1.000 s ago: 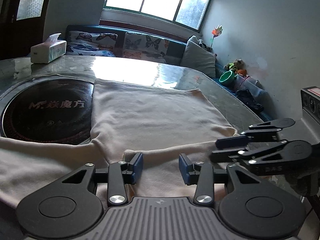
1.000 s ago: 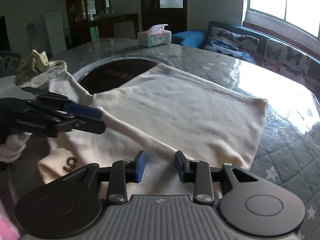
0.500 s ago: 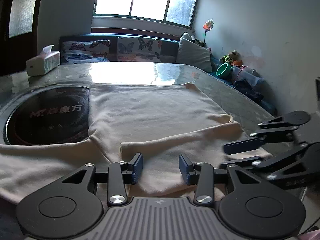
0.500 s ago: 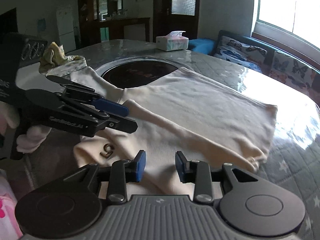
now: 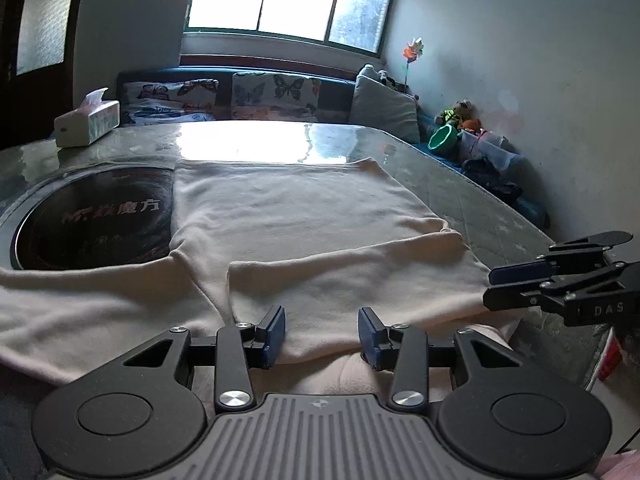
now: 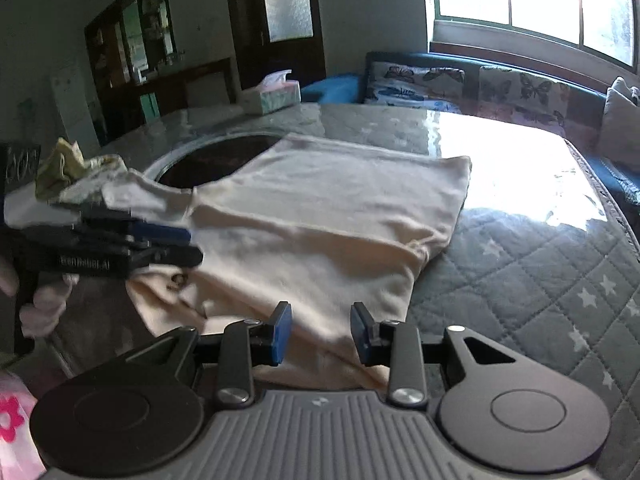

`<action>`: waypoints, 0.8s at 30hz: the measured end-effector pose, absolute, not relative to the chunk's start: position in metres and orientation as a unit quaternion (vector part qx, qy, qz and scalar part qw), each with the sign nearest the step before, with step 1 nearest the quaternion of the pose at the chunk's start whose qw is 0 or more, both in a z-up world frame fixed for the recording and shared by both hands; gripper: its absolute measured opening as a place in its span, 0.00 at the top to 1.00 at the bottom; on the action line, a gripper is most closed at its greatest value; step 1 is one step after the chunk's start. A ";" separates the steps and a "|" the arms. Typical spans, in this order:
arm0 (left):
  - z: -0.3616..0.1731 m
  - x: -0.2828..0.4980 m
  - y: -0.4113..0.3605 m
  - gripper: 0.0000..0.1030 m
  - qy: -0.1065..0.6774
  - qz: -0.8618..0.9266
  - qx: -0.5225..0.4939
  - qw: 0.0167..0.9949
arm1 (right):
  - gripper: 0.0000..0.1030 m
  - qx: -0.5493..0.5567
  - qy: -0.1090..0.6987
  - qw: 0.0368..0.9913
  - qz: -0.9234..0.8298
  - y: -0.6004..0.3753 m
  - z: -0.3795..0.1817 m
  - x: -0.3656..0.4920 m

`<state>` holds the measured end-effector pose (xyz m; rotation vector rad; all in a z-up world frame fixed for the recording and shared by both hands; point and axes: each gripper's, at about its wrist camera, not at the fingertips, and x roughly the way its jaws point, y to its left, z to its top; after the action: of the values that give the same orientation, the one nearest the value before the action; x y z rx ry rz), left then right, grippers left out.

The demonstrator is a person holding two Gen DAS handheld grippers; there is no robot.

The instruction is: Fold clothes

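Garment: a cream long-sleeved knit top (image 5: 296,216) lay flat on the grey quilted, glass-covered table (image 6: 532,248), partly over a round black inset plate (image 5: 96,216).
Fold state: one sleeve lay across the chest, apparently to square the body for folding.
Left gripper (image 5: 322,330): jaws part open, blue pads apart over the near fold; nothing pinched.
Right gripper (image 6: 320,332): jaws narrower, apart above the hem; nothing seemed held, though blur left this uncertain.
Clutter: white tissue box (image 5: 88,118), well clear.
Risk: loose sleeve could slip.
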<state>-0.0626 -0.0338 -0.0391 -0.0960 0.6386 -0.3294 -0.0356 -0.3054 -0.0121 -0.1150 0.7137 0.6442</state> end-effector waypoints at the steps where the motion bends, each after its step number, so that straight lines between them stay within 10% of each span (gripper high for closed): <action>1: -0.039 -0.063 -0.032 0.57 0.312 -0.159 -0.052 0.935 | 0.69 -0.053 0.347 0.884 0.309 -0.304 -0.014 -0.034; 24: -0.017 -0.090 0.064 0.52 0.277 0.020 -0.131 0.952 | 0.69 -0.159 0.326 0.824 0.436 -0.166 -0.008 0.015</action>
<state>-0.0902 0.0642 -0.0169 -0.2665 0.5633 0.0397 0.0148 -0.1664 -0.0079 -0.3378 0.6927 0.9273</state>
